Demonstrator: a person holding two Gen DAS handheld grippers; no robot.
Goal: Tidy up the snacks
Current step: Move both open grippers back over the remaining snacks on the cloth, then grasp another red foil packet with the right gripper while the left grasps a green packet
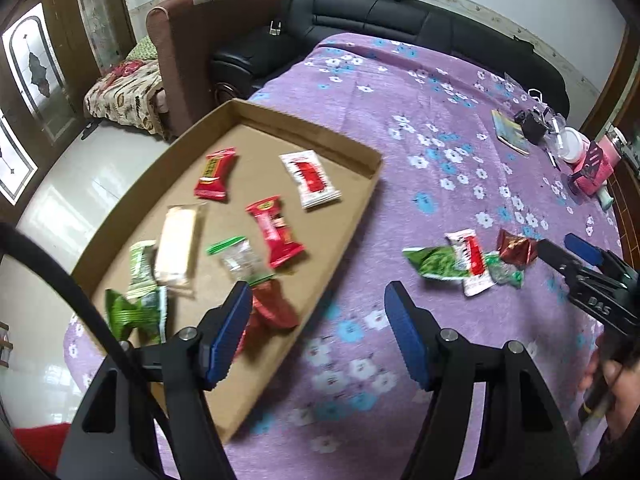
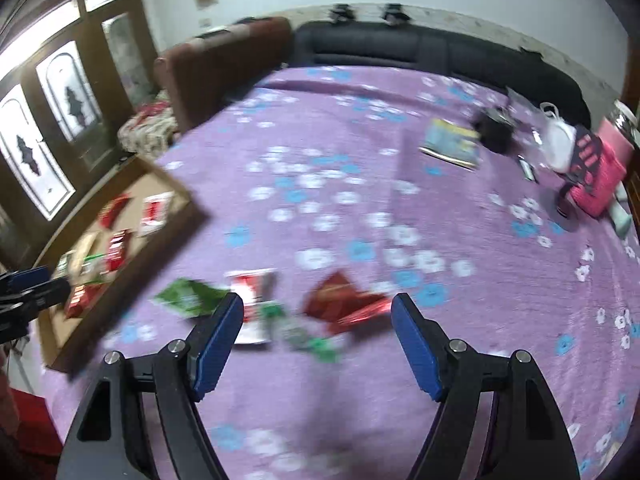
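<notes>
A shallow cardboard tray [image 1: 312,130] lies on the purple flowered cloth [image 1: 400,152] and holds several snacks, among them a red packet [image 1: 214,174], a white-and-red packet [image 1: 310,178] and a beige bar [image 1: 178,246]. My left gripper [image 1: 316,300] hangs open and holds nothing, over the tray's near right edge. On the cloth lies a loose pile: a green packet [image 2: 188,296], a white-and-red packet [image 2: 252,300], a dark red wrapper [image 2: 344,300] and a clear green-edged packet [image 2: 308,338]. My right gripper [image 2: 318,304] is open above this pile, with nothing gripped. The right wrist view is blurred.
At the cloth's far right stand a book [image 1: 510,132], a black object [image 1: 532,124], a white tub [image 1: 572,144] and a pink box [image 1: 592,164]. A black sofa [image 1: 400,12] and a brown armchair [image 1: 208,28] stand behind. White floor lies beyond the tray's left side.
</notes>
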